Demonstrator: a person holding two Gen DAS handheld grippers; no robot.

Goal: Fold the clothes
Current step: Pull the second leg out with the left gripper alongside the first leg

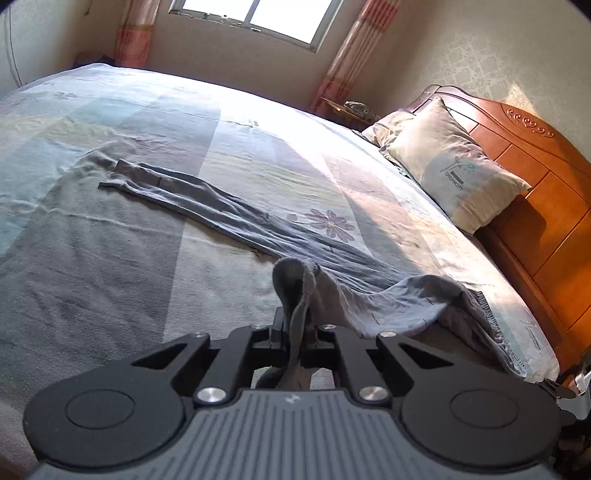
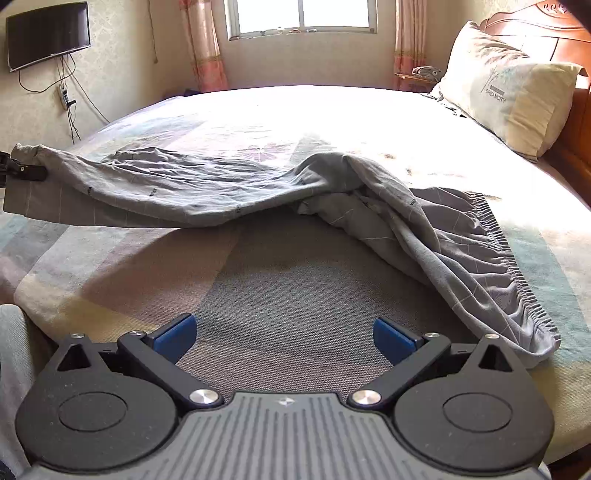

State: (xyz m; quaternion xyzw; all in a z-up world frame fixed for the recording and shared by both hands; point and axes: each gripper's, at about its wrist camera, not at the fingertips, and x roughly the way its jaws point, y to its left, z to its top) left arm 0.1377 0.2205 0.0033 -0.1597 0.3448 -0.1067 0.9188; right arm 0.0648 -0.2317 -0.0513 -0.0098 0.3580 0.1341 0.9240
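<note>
Grey checked trousers lie across the bed, their elastic waistband at the right. One leg is lifted at its cuff, where my left gripper is shut on the fabric; that gripper shows at the left edge of the right wrist view. The other leg stretches flat toward the far left. My right gripper hovers open over the bare bedspread in front of the trousers, its blue pads wide apart with nothing between them.
The bed has a pastel patchwork cover. Pillows lean on the wooden headboard at the right. A window and curtains are behind; a wall television and cables hang at the left.
</note>
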